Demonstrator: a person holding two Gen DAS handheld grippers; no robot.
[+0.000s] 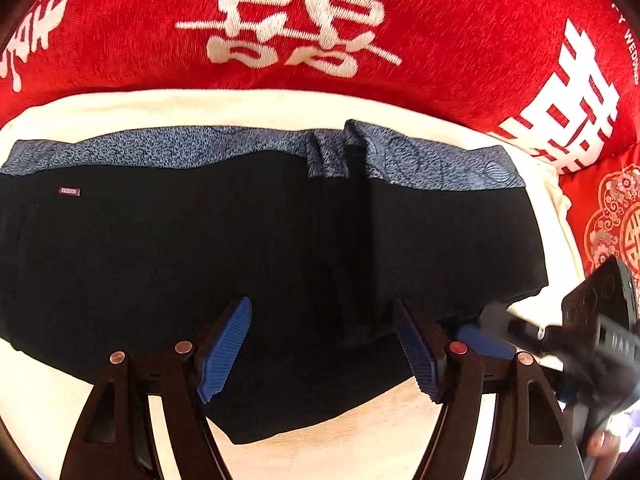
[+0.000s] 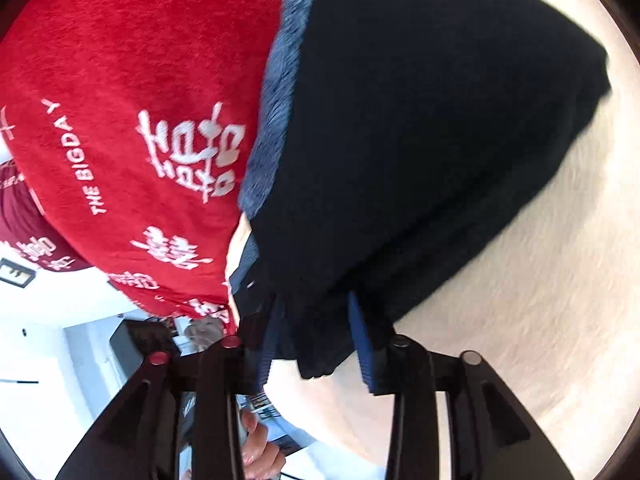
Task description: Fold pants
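Dark navy pants (image 1: 240, 240) with a blue patterned waistband (image 1: 168, 146) lie folded on a cream sheet (image 1: 380, 432). My left gripper (image 1: 324, 340) hovers open over the near edge of the pants, fingers spread and holding nothing. My right gripper (image 1: 484, 332) shows at the right in the left wrist view, at the pants' right corner. In the right wrist view the right gripper (image 2: 316, 340) has its jaws partly apart around the corner of the pants (image 2: 400, 140); the fabric sits between the blue pads (image 2: 362, 344), and a firm pinch is unclear.
A red blanket with white characters (image 1: 320, 20) lies bunched behind the pants. It also shows in the right wrist view (image 2: 140, 100) at the left. A red embroidered cushion (image 1: 612, 208) sits at the right. A hand (image 2: 260, 452) holds the right gripper.
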